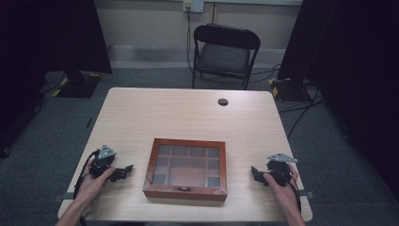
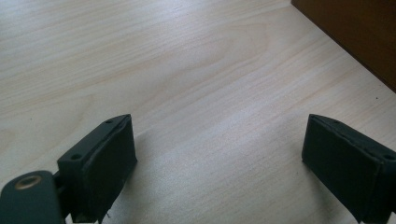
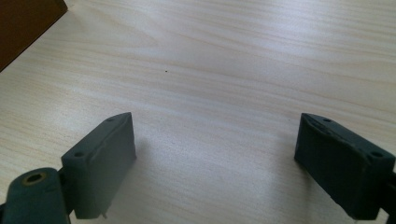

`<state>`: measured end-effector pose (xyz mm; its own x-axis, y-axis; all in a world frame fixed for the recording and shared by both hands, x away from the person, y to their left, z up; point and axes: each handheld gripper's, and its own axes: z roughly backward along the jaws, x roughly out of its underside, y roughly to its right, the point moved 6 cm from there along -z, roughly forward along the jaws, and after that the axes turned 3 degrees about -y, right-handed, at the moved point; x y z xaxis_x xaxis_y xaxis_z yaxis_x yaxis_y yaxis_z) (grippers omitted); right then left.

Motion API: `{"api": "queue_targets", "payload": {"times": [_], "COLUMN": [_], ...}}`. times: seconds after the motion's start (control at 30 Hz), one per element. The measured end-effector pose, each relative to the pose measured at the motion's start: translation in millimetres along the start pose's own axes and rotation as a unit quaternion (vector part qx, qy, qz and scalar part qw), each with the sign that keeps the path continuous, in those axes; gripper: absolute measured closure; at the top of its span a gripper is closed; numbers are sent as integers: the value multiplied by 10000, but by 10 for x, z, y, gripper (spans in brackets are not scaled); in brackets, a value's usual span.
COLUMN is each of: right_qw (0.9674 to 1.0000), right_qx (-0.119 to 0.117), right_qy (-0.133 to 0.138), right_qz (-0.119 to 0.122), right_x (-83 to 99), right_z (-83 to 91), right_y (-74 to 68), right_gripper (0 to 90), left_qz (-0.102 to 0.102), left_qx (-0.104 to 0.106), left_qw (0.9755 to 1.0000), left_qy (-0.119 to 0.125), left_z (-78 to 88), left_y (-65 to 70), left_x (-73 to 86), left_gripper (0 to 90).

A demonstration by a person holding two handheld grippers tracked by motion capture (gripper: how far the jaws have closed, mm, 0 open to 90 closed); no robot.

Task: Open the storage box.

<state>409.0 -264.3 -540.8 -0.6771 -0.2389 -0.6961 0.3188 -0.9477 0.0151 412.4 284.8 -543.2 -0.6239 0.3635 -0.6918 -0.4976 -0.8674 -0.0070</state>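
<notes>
Grey carpet and dark curtains are surrounding a pale wood worktop (image 1: 141,113); a black folding chair (image 1: 225,52) is standing beyond its far edge, and a small dark round fitting (image 1: 223,101) is sitting near that edge.

Box (image 1: 186,168): reddish-brown wood, lying flat and closed at the near middle of the worktop, glazed lid showing a grid of compartments. A small metal clasp is sitting on its front face. Compartment contents are too dim to make out. No writing is legible anywhere.

Left gripper (image 1: 123,172) is resting on the worktop left of the box, apart from it, jaws spread wide with nothing between. Right gripper (image 1: 255,173) is resting to the box's right, likewise released and empty. Each gripper view is catching only a brown corner of the box, cut off by the frame edge.
</notes>
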Motion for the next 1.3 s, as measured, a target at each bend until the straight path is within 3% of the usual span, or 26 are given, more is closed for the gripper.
{"api": "queue_targets", "payload": {"times": [0.5,0.63,0.67,0.7,0.77,0.93,1.0,1.3], "right_qw": [9998,9993,9977,9969,9970,9954,9935,9884], "right_qx": [-85,-306,-608,-726,-711,-931,-1128,-1461], "right_qy": [-180,-195,-298,-295,-295,-108,-9,231], "right_qz": [53,120,59,75,110,175,176,335], "right_x": [-13,-52,-69,-78,-89,-184,-233,-357], "right_z": [46,94,120,130,141,235,302,448], "right_y": [-30,-99,-151,-176,-194,-290,-343,-491], "right_gripper": [149,167,184,190,204,255,292,404], "left_qz": [24,29,31,23,28,27,23,23], "left_qx": [13,12,12,10,13,13,12,12], "left_qw": [10000,10000,10000,10000,10000,10000,10000,10000], "left_qy": [3,8,8,2,7,7,2,4], "left_z": [-2,-2,-2,-2,-3,-3,-3,-3], "left_y": [5,5,5,4,5,5,3,3], "left_x": [0,0,0,0,0,0,0,0], "left_gripper": [91,90,90,90,90,90,88,88]}}
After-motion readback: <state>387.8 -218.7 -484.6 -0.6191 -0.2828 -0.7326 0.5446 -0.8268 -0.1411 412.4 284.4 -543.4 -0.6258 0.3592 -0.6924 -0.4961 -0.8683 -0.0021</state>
